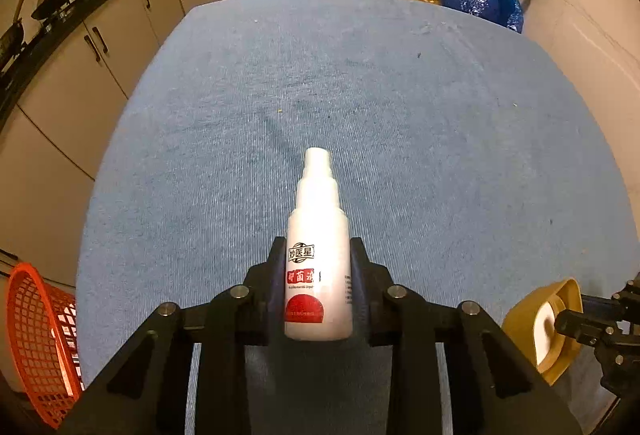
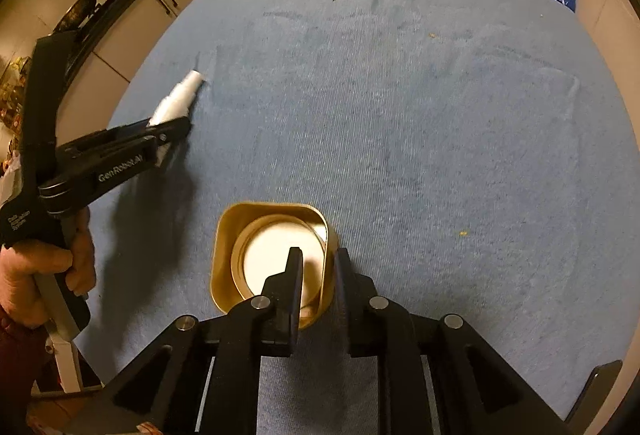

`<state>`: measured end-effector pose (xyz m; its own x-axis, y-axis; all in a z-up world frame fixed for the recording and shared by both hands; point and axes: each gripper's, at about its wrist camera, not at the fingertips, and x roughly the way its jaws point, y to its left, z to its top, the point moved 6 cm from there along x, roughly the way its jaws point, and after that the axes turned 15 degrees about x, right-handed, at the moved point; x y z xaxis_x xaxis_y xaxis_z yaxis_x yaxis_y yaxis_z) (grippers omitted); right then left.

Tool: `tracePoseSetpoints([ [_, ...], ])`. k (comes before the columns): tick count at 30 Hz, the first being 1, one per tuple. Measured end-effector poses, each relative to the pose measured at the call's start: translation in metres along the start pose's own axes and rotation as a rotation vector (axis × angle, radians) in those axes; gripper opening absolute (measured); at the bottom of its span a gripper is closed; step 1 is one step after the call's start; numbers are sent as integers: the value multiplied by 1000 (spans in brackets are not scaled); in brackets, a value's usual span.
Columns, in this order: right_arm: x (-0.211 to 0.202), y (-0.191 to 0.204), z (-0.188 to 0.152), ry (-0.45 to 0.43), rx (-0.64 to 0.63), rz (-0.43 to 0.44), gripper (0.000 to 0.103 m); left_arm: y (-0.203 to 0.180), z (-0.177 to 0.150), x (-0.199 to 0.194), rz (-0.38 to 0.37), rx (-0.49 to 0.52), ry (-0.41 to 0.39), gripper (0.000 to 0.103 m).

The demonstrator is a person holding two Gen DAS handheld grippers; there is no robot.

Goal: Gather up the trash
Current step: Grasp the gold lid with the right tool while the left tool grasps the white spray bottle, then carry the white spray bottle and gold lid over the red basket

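blue cloth-covered table (image 1: pixel 400 123) carries only a few small crumbs (image 2: pixel 463 233)

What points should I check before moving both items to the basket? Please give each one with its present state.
1. Left gripper shut on the bottle: ok, both fingers press its sides.
2. Right gripper shut on the gold cap: ok, one finger inside, one outside its wall.
3. Bottle lifted off the cloth: cannot tell.
4. Cap grip firm enough to carry: cannot tell, only one thin wall is pinched.
5. Basket in reach: ok, it sits at the table's left edge, near the left gripper.
6. Room inside the basket: cannot tell, its inside is barely visible.
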<state>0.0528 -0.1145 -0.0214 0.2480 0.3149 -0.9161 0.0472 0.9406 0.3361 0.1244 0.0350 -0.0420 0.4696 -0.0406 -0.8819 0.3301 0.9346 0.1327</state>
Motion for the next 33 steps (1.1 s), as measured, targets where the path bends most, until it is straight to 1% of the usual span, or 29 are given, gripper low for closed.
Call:
tracePoseSetpoints([
  [1, 0, 1, -1, -1, 0, 1, 9, 0, -1, -1, -6, -2, -1, 29],
  [3, -2, 1, -5, -6, -2, 4, 7, 0, -8, -5, -23, -14, -9, 29],
  [6, -11, 3, -12, -25, -5, 17, 6, -1, -23, -19, -42, -37, -41, 29],
  [10, -23, 10, -28, -52, -5, 30, 5, -2, -42, -47, -44, -41, -111, 29],
  [15, -39, 23, -54, -88, -5, 81, 5, 3, -66, -92, -27, -51, -197, 29],
  [20, -51, 49, -68, -123, -52, 108, 5, 8, -86, -128, 12, -48, -238, 29],
  [25, -62, 71, -80, -146, -84, 121, 5, 16, -104, -156, 34, -61, -261, 29],
  [29, -72, 87, -82, -173, -103, 128, 5, 24, -118, -175, 50, -50, -274, 29],
  [33, -81, 103, -82, -193, -115, 138, 6, 29, -119, -186, 60, -46, -292, 29],
])
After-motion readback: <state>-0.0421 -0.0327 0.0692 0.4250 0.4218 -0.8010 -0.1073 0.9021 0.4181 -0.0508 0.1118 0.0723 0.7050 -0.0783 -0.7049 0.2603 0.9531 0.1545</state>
